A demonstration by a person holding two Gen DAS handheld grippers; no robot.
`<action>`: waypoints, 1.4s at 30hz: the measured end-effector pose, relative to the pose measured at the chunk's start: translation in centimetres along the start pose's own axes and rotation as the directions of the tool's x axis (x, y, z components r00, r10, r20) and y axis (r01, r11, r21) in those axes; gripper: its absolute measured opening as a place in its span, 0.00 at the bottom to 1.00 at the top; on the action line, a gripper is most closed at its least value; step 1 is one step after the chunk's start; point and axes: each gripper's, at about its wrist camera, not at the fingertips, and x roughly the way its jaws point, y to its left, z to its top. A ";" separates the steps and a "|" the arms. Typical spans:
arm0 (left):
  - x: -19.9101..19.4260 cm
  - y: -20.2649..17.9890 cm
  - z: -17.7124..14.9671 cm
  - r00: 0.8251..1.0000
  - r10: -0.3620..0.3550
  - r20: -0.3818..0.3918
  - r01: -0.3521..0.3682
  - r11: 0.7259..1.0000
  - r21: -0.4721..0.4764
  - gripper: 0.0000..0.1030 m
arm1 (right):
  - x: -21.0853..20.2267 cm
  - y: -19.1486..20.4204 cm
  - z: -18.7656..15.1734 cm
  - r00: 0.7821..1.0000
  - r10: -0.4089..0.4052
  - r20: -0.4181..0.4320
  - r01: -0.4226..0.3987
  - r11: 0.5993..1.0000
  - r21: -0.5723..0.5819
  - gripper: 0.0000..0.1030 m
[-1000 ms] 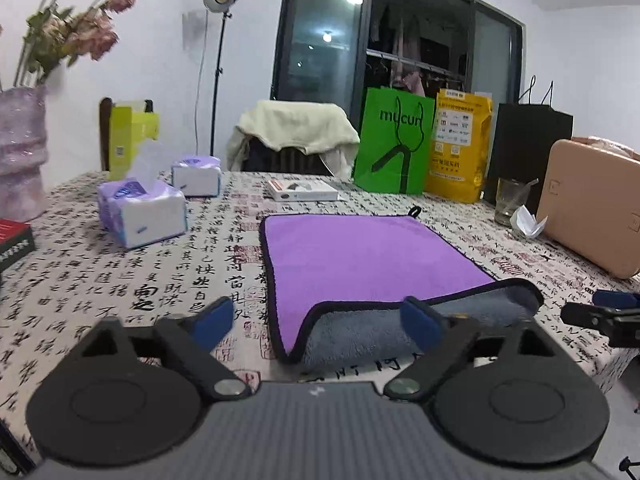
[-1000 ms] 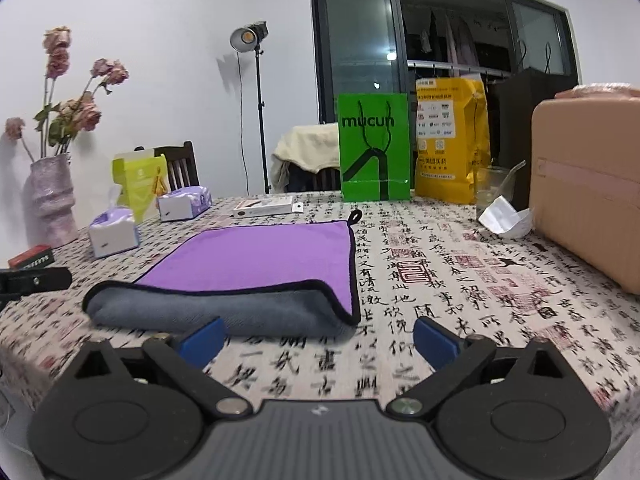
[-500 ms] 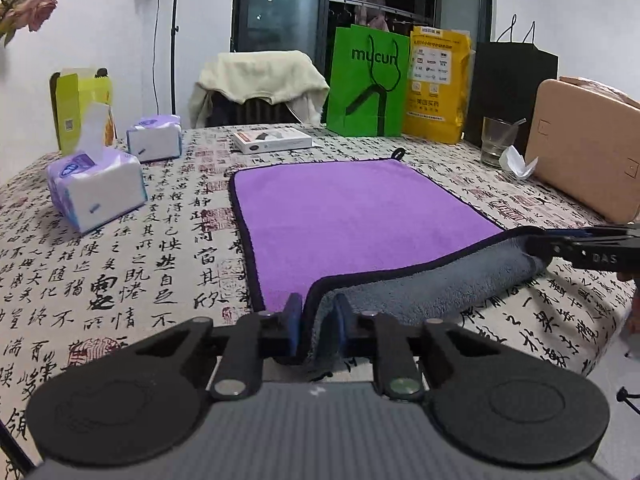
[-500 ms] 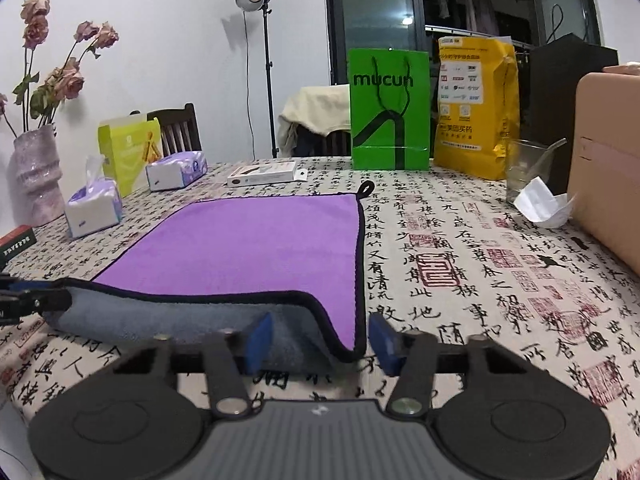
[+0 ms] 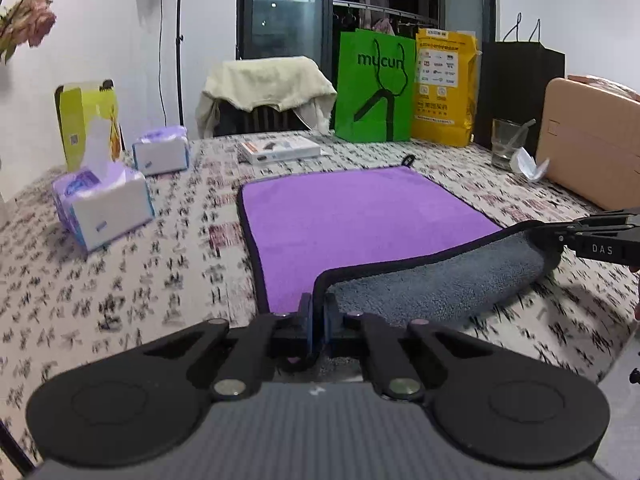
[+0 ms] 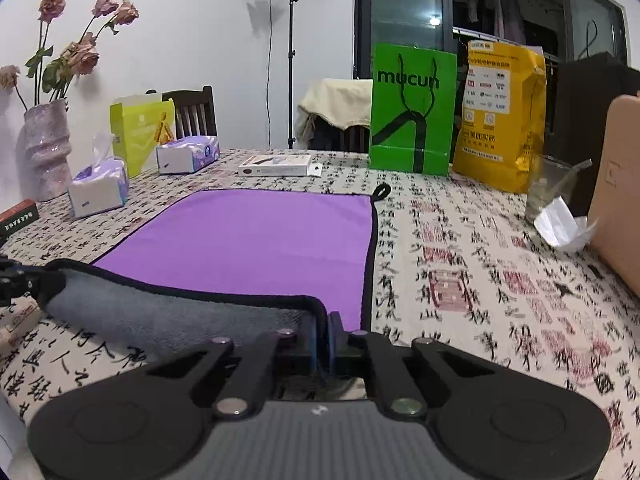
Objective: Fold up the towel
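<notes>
1. The left tongs sit low at the near edge of the table, pointing across it, pressed together and pinching the near left corner of the towel.
2. The right tongs are held the same way at the near right corner, pinching the black-trimmed hem.
3. The towel lies purple side up in the middle of the table; its near edge is raised between the two tongs, so the grey underside shows as a rolled band.
4. The left view shows the right tongs side-on at its right edge, gripping the far end of the grey band, and the black bag beside the yellow bag.
5. The right view shows the vase of dried flowers and a red box at the table's left edge, which the left view misses; the left tongs appear there only as a dark tip on the hem.
6. Both views show the green bag, tissue packs, glass and tan case.
7. One second ago both tongs were spread wide, short of the towel; half a second ago the left had closed on the hem while the right was still open around it. Now both pinch, and the edge has lifted higher.
</notes>
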 end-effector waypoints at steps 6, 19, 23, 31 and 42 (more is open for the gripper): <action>2.2 0.7 2.2 0.999 0.031 0.011 -0.031 1.000 -0.006 0.05 | 1.3 -0.5 1.9 1.000 -0.002 0.030 0.003 0.999 -0.032 0.05; 8.0 2.7 9.1 0.998 0.055 0.015 -0.055 0.998 0.000 0.05 | 7.1 -2.1 7.1 0.999 -0.002 0.047 0.006 0.998 -0.070 0.05; 10.3 3.3 11.1 0.998 0.060 0.006 -0.061 0.998 0.021 0.05 | 9.4 -2.6 8.6 1.000 -0.001 0.028 0.003 0.997 -0.075 0.05; 16.8 6.0 14.4 0.996 0.047 -0.072 -0.049 0.998 -0.029 0.05 | 15.4 -4.5 12.4 1.000 0.021 -0.023 -0.021 0.999 -0.039 0.05; 25.9 9.4 16.1 0.972 0.079 -0.223 -0.116 0.981 -0.156 0.25 | 24.9 -6.0 14.5 0.987 0.017 -0.157 -0.014 1.000 0.021 0.07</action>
